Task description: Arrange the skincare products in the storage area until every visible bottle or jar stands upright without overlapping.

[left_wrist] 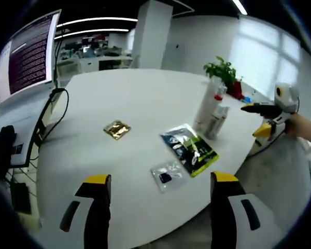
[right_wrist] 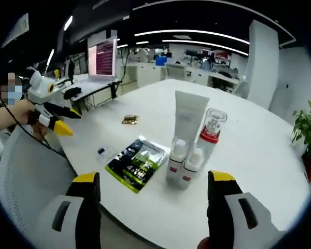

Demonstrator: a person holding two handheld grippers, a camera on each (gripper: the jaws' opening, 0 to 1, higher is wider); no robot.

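On the white round table (left_wrist: 145, 98) a tall white tube (left_wrist: 206, 106) stands upright, with a clear pump bottle with a red collar (right_wrist: 210, 135) and two small white bottles (right_wrist: 176, 161) close around it. Flat on the table lie a dark-and-green packet (left_wrist: 189, 149), a small clear packet (left_wrist: 167, 175) and a gold sachet (left_wrist: 116, 129). My left gripper (left_wrist: 161, 179) is open and empty at the table's near edge. My right gripper (right_wrist: 154, 177) is open and empty, just short of the bottles. Each gripper appears in the other's view, held off the table edge: right gripper (left_wrist: 256, 120), left gripper (right_wrist: 67, 120).
A large monitor (left_wrist: 28, 52) and a black cable (left_wrist: 59, 111) are at the table's left. A potted plant (left_wrist: 224, 71) stands behind the bottles. A grey mesh chair (right_wrist: 26, 176) sits by the table edge. Office desks fill the background.
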